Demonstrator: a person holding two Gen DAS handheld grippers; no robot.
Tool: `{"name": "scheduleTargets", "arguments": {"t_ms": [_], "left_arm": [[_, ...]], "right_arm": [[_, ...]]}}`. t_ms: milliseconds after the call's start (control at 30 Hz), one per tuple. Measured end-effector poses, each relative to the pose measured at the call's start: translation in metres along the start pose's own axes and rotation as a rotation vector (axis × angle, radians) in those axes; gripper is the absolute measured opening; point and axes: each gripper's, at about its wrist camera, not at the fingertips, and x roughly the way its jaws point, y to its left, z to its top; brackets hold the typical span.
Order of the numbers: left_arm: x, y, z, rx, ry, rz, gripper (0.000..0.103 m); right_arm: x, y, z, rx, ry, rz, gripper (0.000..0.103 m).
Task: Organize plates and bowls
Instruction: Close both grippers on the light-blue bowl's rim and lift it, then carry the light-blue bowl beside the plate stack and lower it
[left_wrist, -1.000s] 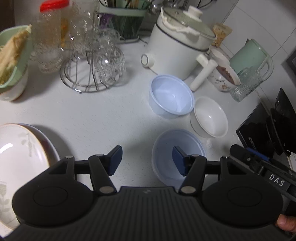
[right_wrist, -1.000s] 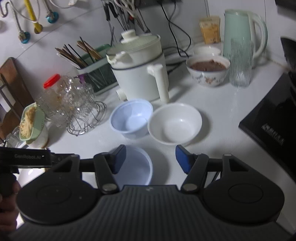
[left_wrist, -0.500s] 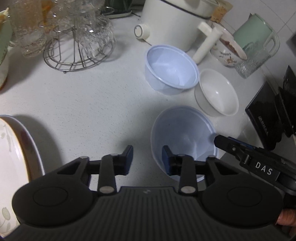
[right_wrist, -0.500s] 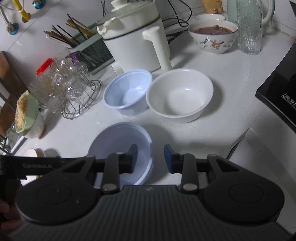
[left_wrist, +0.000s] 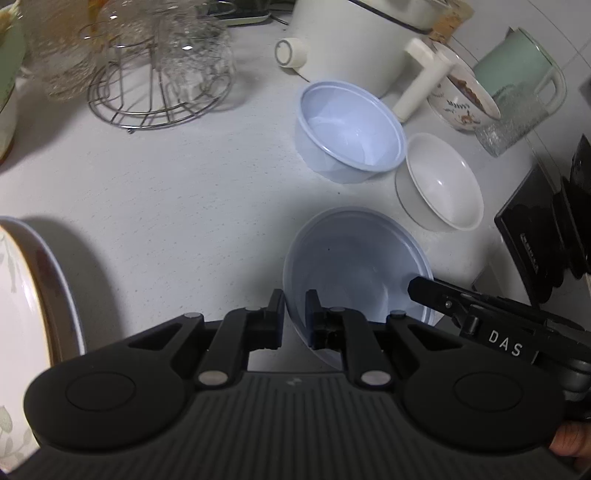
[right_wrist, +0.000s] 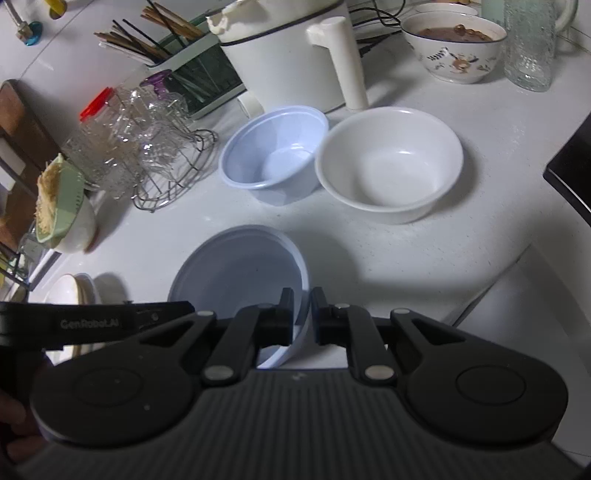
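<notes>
A pale blue plastic bowl (left_wrist: 354, 266) (right_wrist: 236, 273) sits nearest on the white counter. My left gripper (left_wrist: 294, 299) is closing its jaws on the bowl's left rim, which is pinched between the pads. My right gripper (right_wrist: 303, 295) is closing the same way on the right rim, with the wall between its pads. Behind stand a second blue bowl (left_wrist: 351, 136) (right_wrist: 273, 147) and a white bowl (left_wrist: 439, 188) (right_wrist: 391, 166), side by side and touching. Stacked plates (left_wrist: 22, 295) (right_wrist: 74, 291) lie at the left.
A white electric pot (left_wrist: 351, 37) stands behind the bowls, with a wire rack of glasses (left_wrist: 159, 74) to its left. A patterned bowl of food (right_wrist: 454, 48) and a glass are at the back right. A black stove (left_wrist: 532, 240) and the counter edge (right_wrist: 491, 280) bound the right.
Both grippers came down onto the near blue bowl and shut from wide open onto its opposite rims. The bowl now looks slightly tilted.
</notes>
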Motion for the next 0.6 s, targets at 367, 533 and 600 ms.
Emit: {"name": "scheduleTargets", "arguments": {"t_ms": [367, 533, 600], "left_arm": [[-0.049, 0.036, -0.001, -0.142, -0.09, 0.072, 0.014], [-0.059, 0.054, -0.011, -0.21, -0.121, 0.122, 0.014], [-0.06, 0.061, -0.015, -0.235, -0.131, 0.126, 0.014]], "right_arm": [[0.003, 0.046, 0.025, -0.104, -0.015, 0.131, 0.012], [0.015, 0.07, 0.025, -0.183, -0.002, 0.179, 0.013], [0.019, 0.077, 0.024, -0.21, 0.005, 0.19, 0.013]]}}
